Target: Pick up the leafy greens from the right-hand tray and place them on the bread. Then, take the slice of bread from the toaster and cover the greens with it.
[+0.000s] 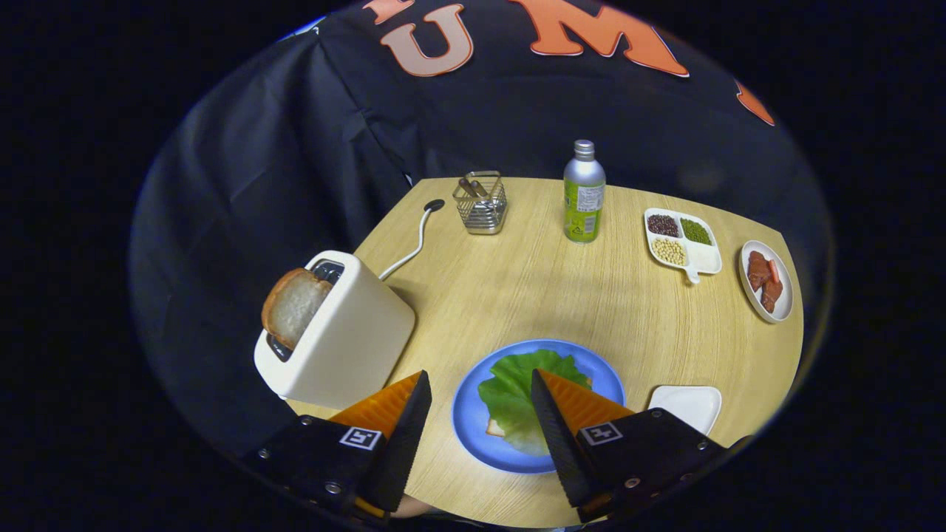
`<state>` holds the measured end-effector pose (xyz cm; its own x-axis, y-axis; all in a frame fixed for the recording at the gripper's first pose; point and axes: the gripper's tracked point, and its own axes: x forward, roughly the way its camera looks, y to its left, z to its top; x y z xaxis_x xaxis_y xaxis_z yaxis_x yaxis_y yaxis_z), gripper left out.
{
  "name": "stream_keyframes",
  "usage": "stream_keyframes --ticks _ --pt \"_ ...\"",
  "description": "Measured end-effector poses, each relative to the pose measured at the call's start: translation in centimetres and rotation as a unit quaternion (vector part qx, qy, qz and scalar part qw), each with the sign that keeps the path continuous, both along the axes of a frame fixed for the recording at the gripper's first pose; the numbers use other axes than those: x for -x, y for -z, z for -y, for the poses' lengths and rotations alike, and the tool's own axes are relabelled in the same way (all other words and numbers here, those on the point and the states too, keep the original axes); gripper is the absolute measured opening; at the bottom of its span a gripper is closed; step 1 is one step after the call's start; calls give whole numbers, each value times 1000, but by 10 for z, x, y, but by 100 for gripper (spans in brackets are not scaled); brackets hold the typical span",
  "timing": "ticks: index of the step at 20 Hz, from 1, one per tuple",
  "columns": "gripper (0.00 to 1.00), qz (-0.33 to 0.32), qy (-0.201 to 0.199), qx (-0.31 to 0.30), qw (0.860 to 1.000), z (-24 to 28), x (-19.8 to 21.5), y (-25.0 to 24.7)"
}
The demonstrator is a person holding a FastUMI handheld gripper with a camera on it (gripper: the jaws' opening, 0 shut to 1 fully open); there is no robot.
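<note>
gripper [479, 403] fingers spread wide, nothing between them, holding nothing. they hang above the near edge of the wooden table [532, 295].

blue plate [473, 436] sits at the near edge, partly between the fingers and partly under the right one. leafy greens [510, 391] lie on the plate, on top of a bread slice [495, 428] of which just a pale corner peeks out at the near-left side of the leaf. right finger overlaps the leaf in view; can't tell if it touches.

just right of the plate, near the table's right-near edge: white tray [687, 405], square-ish, nothing on the visible part, partly hidden by the gripper body.

left side: cream toaster [336, 336] at the table's left edge, looks tilted in this lens. second slice of bread [294, 304] sticks up out of its slot, about half exposed. white cord [410, 247] runs from the toaster toward the far-left corner.

right edge, further back: small white dish [783, 295] with reddish-brown pieces. just left of it a divided dish [702, 255] with three fills: dark red, green, pale beans; fourth compartment bare.

far edge: silver-and-green bottle [584, 193] upright, capped, about mid-edge. left of it a wire mesh caddy [481, 203] with a couple of brown handles inside.
</note>
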<state>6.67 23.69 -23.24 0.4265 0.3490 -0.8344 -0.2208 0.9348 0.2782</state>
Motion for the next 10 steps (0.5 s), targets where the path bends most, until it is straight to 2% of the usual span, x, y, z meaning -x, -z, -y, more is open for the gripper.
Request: stream_keyframes --ticks 5,10 --pt "88 9 -24 -15 1000 -49 -9 -39" --pt "94 -1 -45 -24 999 -97 -13 -54"
